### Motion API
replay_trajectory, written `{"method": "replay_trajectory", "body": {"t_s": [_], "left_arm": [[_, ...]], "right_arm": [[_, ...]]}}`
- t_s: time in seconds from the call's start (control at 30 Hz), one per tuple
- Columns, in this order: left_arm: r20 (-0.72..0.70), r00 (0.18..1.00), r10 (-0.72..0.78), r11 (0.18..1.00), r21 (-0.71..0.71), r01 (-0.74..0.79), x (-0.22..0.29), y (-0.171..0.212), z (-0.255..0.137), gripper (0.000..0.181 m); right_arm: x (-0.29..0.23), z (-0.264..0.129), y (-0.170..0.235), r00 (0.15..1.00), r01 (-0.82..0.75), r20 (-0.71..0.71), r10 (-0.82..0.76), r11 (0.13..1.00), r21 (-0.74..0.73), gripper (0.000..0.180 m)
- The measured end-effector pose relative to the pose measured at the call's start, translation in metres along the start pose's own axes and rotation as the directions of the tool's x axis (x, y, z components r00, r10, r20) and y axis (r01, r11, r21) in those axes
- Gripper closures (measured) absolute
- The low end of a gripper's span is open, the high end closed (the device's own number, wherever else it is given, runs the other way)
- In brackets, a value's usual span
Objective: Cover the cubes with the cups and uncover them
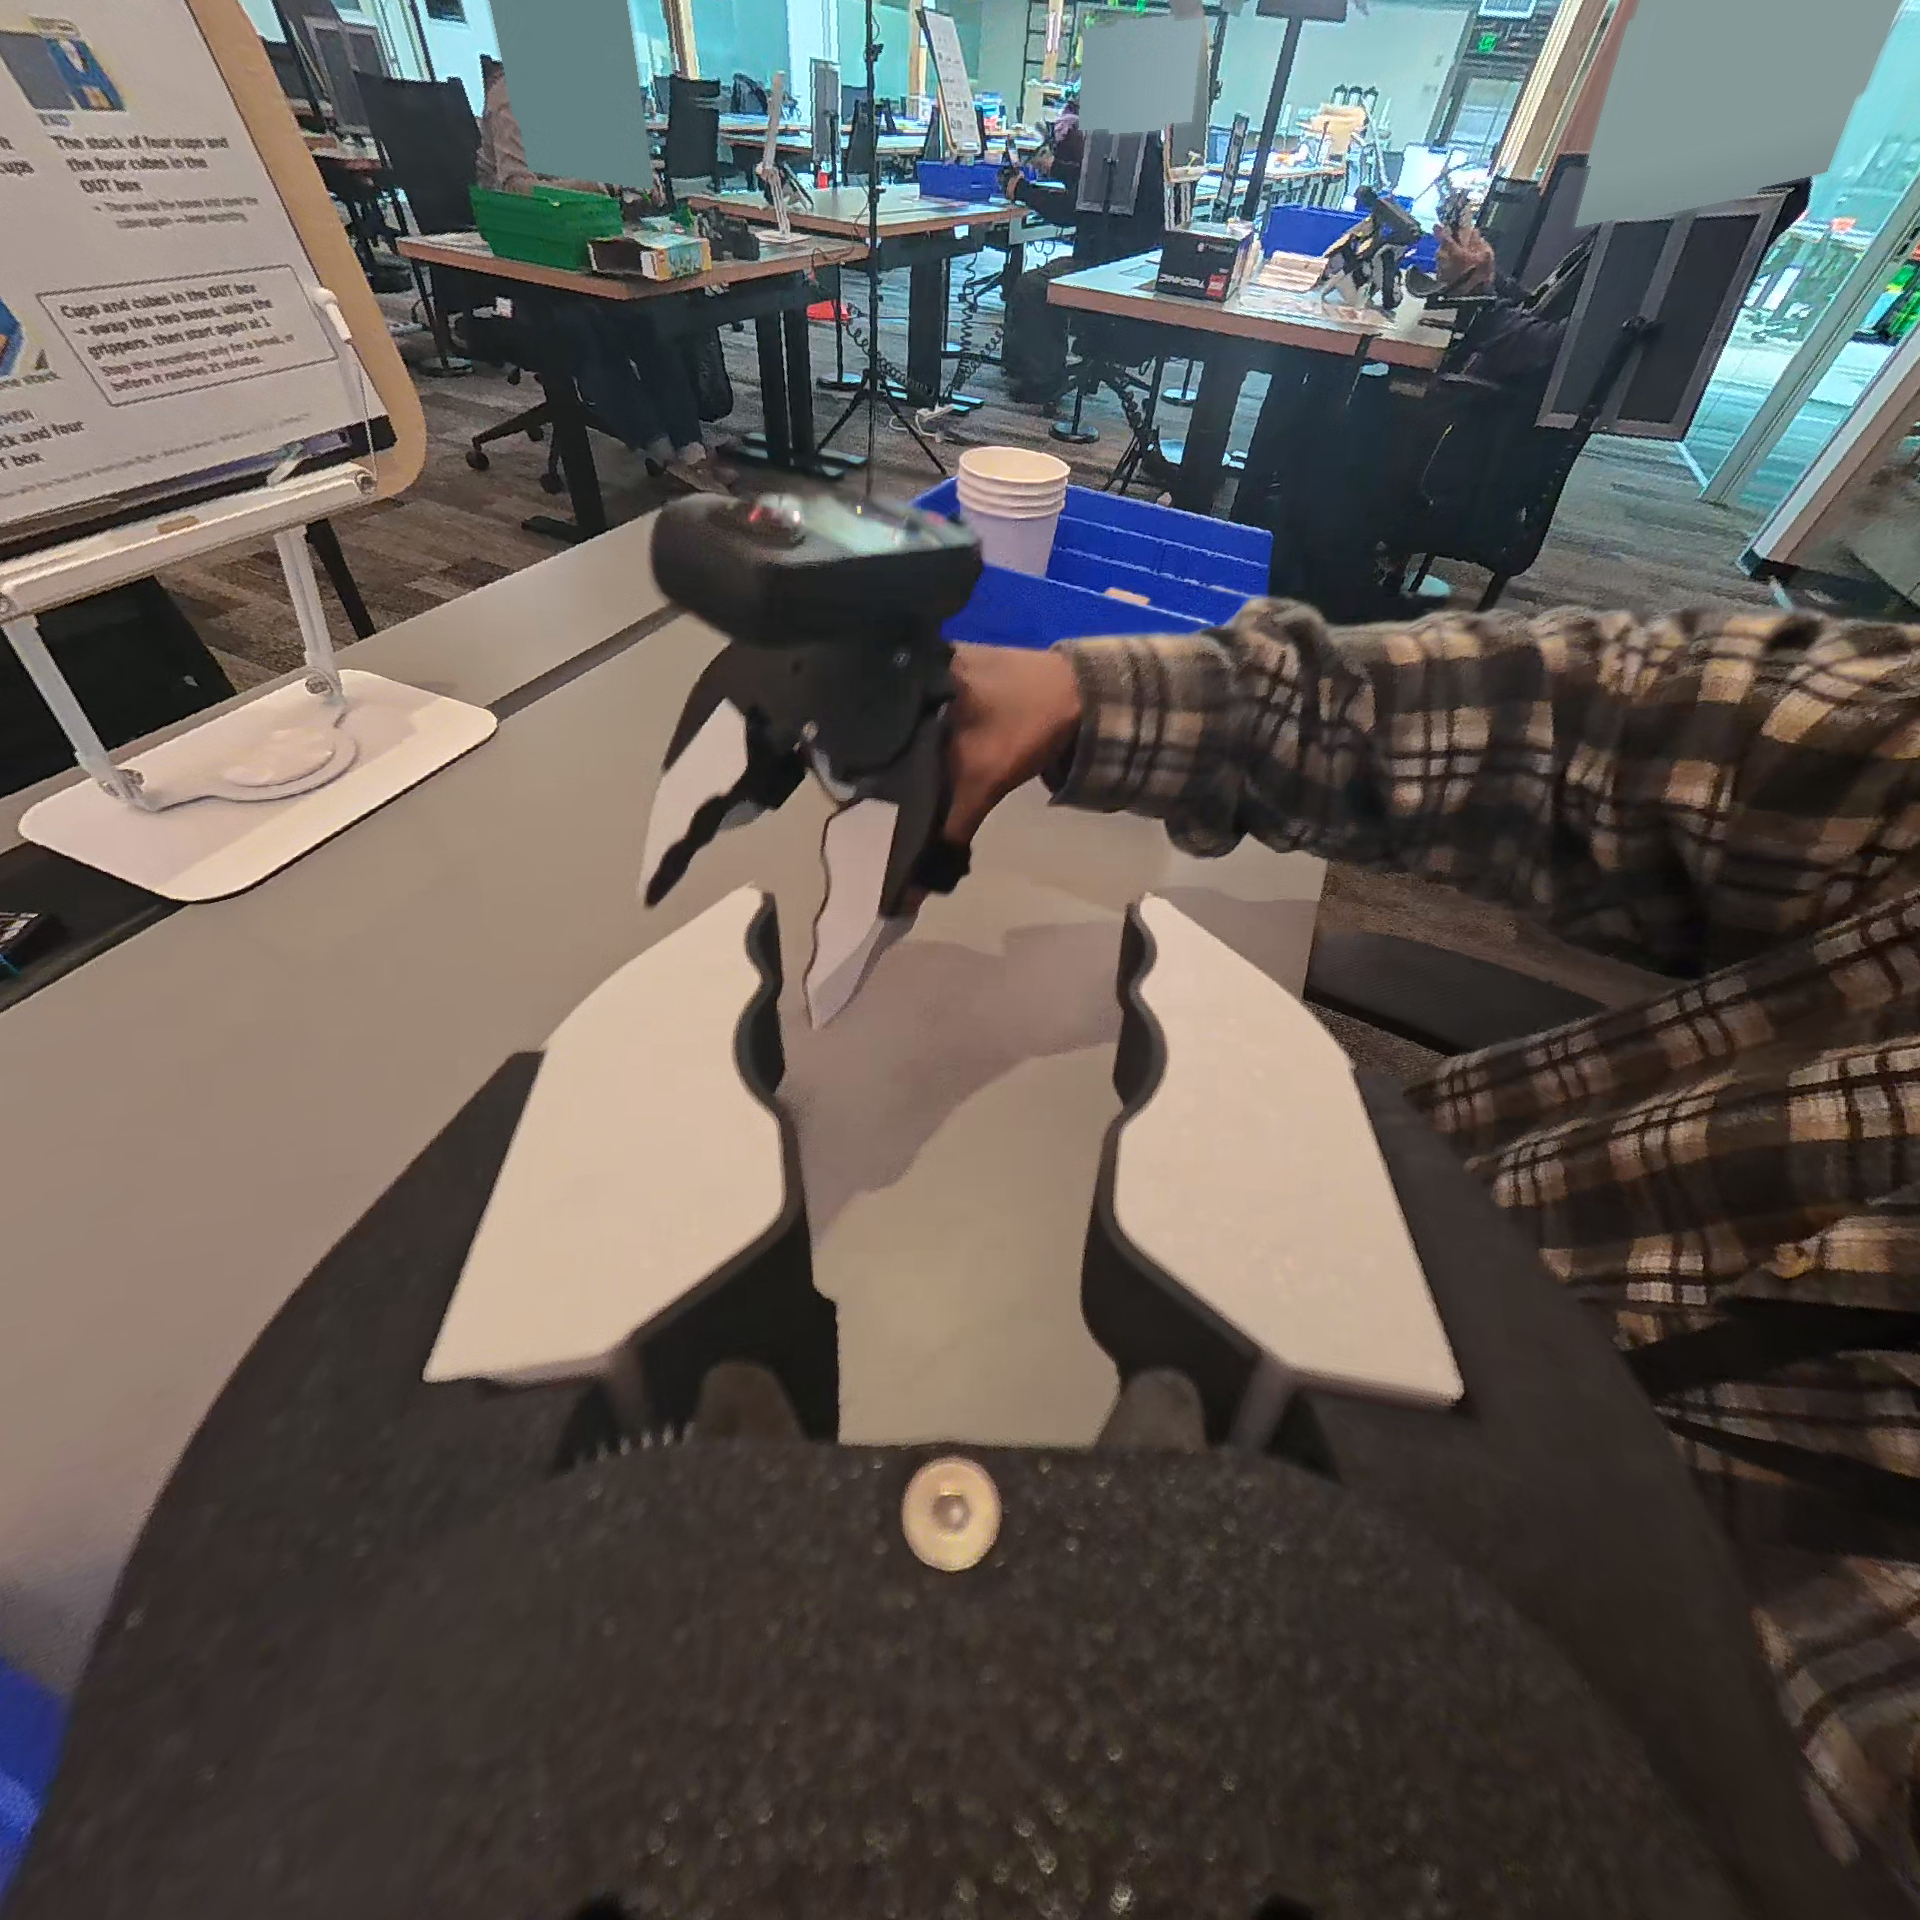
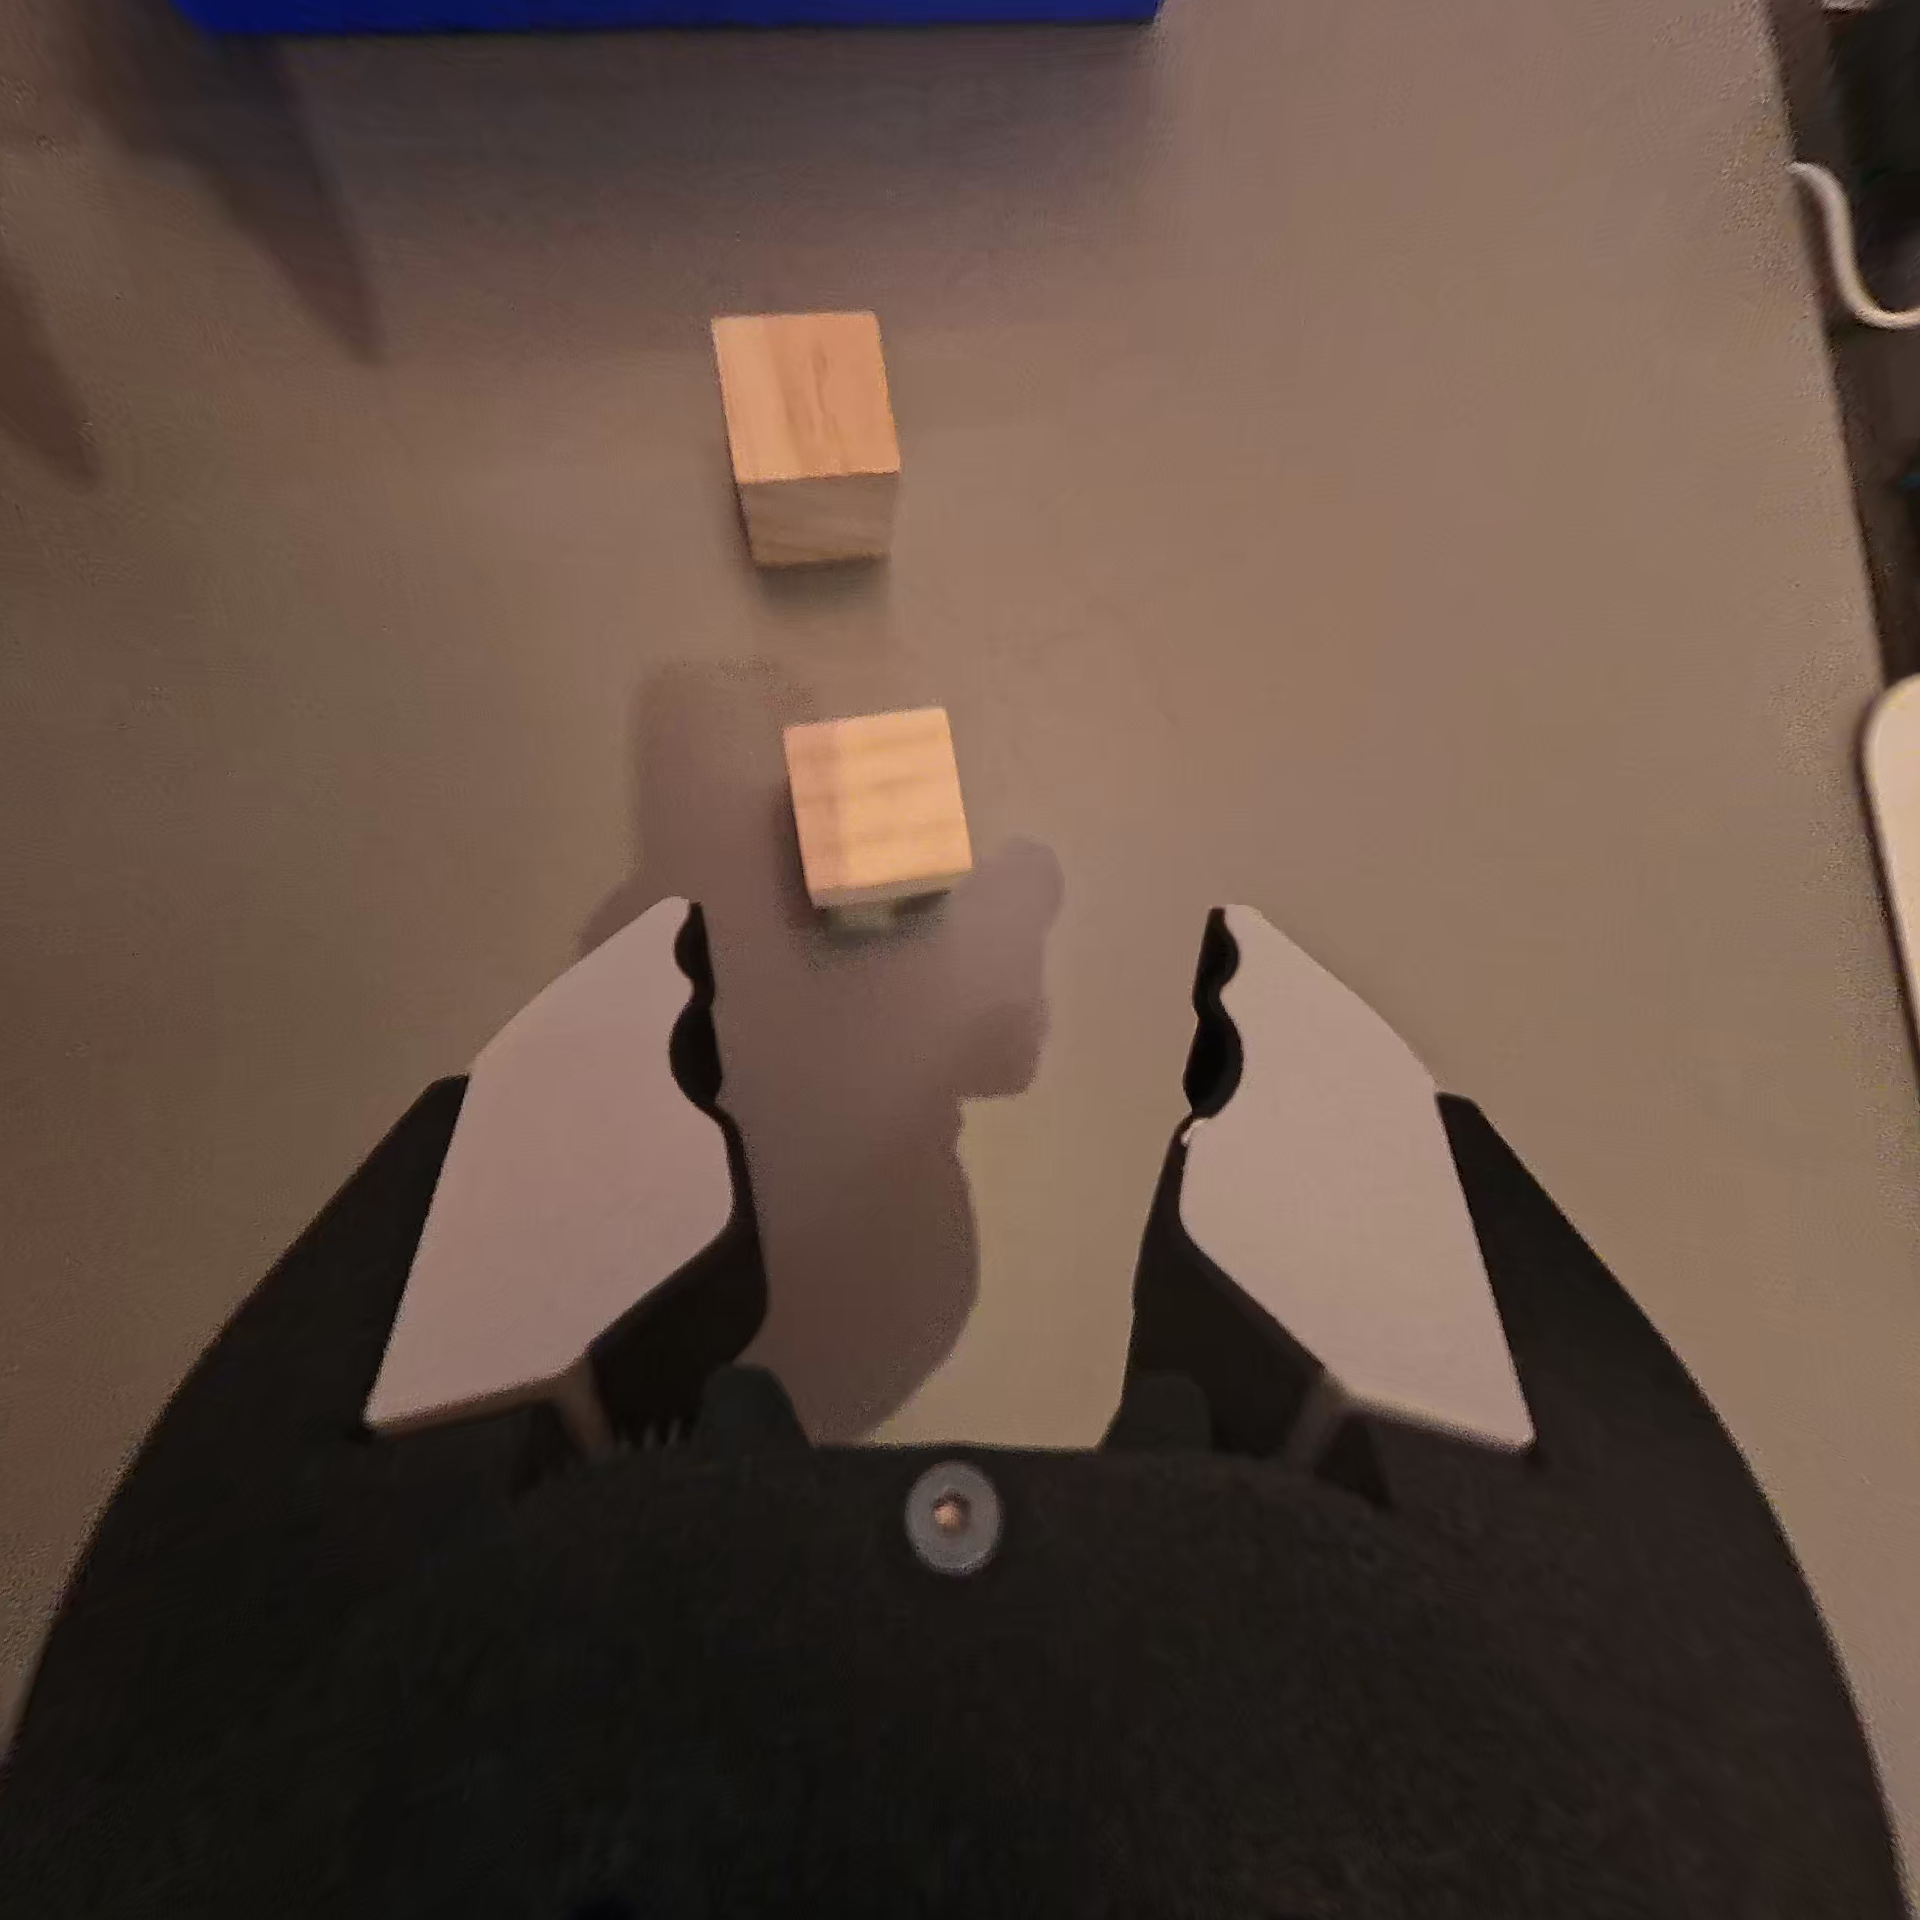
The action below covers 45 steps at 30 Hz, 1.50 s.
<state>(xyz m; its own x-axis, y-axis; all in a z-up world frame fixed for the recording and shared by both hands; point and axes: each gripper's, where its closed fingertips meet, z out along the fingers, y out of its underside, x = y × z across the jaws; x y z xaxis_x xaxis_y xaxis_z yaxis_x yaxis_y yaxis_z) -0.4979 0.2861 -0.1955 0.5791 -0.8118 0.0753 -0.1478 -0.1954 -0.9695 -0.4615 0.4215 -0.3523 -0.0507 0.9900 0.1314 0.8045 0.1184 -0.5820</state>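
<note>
- While the left tool (image 1: 945,935) hangs over the grey bench (image 1: 260,1091) in the left wrist view, its two white-faced fingers (image 1: 623,1174) stand apart with only bare bench between them, so it is released and grasps nothing.
- Ahead of its tips and higher up, the right tool (image 1: 748,935) is gripped by a hand (image 1: 1003,727) in a plaid sleeve (image 1: 1455,748); it points down at the bench, fingers spread, nothing between them.
- Beyond that tool, a stack of white paper cups (image 1: 1013,520) stands upright in a blue bin (image 1: 1143,571) at the bench's far edge.
- Ahead and left of the left tool, a white stand (image 1: 260,779) carries a printed instruction sheet (image 1: 156,260).
- Past the bench lie office desks, chairs and other bins.

- Seen from the right wrist view, the right tool (image 2: 951,914) looks almost straight down at the bench (image 2: 1351,520), fingers wide apart, released.
- A near wooden cube (image 2: 878,800) sits on the bench just ahead of the fingertips, a little toward the left finger, touching neither.
- A far wooden cube (image 2: 810,416) lies farther ahead, apart from the first and roughly in line with it.
- Both cubes are uncovered.
- A blue edge (image 2: 665,10) shows at the far end of the bench.
</note>
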Motion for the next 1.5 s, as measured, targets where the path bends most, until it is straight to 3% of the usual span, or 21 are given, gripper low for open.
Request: {"method": "replay_trajectory", "body": {"t_s": [0.03, 0.4, 0.47, 0.57, 0.67, 0.8, 1.0, 1.1, 1.23, 1.33, 1.5], "left_arm": [[-0.002, 1.0, -0.002, 1.0, -0.002, 0.002, 0.0, 0.001, 0.0, 0.119], [-0.014, 1.0, -0.003, 1.0, -0.021, 0.003, -0.001, 0.004, 0.003, 0.119], [-0.015, 1.0, -0.005, 1.0, -0.021, 0.005, -0.001, 0.004, 0.003, 0.119], [-0.017, 1.0, -0.001, 1.0, -0.028, 0.001, 0.001, 0.005, 0.004, 0.119], [-0.014, 1.0, 0.009, 1.0, -0.027, -0.01, 0.003, 0.004, 0.004, 0.117], [-0.013, 1.0, 0.015, 1.0, -0.012, -0.015, 0.006, 0.001, 0.002, 0.117], [-0.029, 0.999, 0.03, 0.999, -0.021, -0.031, 0.014, 0.001, 0.005, 0.117], [-0.035, 0.999, 0.033, 0.999, -0.03, -0.034, 0.016, 0.002, 0.008, 0.117], [-0.04, 0.999, 0.037, 0.998, -0.039, -0.038, 0.02, 0.003, 0.013, 0.117], [-0.046, 0.998, 0.04, 0.998, -0.052, -0.043, 0.022, 0.004, 0.017, 0.117], [-0.061, 0.997, 0.043, 0.996, -0.071, -0.047, 0.027, 0.008, 0.025, 0.117]], "right_arm": [[-0.002, 0.01, -0.002, 1.0, 0.003, 0.017, -0.003, 1.0, 0.0, 0.092], [-0.025, 0.07, 0.004, 0.988, -0.013, 0.157, 0.014, 1.0, -0.009, 0.096], [-0.027, 0.077, 0.005, 0.985, -0.022, 0.173, 0.024, 1.0, -0.009, 0.102], [-0.03, 0.081, 0.001, 0.98, -0.034, 0.198, 0.031, 0.999, 0.014, 0.132], [-0.025, 0.071, -0.002, 0.982, -0.049, 0.182, 0.044, 0.999, 0.022, 0.133], [-0.003, 0.013, 0.0, 0.994, -0.072, 0.082, 0.069, 0.997, 0.04, 0.133], [0.05, -0.142, 0.055, 0.952, -0.227, -0.212, 0.22, 0.974, -0.007, 0.133], [0.072, -0.227, 0.11, 0.859, -0.369, -0.393, 0.327, 0.929, -0.034, 0.133], [0.077, -0.32, 0.194, 0.662, -0.582, -0.566, 0.492, 0.813, 0.026, 0.133], [0.063, -0.35, 0.264, 0.507, -0.728, -0.6, 0.619, 0.68, 0.086, 0.133], [0.031, -0.337, 0.373, 0.315, -0.877, -0.609, 0.728, 0.468, 0.105, 0.133]]}}
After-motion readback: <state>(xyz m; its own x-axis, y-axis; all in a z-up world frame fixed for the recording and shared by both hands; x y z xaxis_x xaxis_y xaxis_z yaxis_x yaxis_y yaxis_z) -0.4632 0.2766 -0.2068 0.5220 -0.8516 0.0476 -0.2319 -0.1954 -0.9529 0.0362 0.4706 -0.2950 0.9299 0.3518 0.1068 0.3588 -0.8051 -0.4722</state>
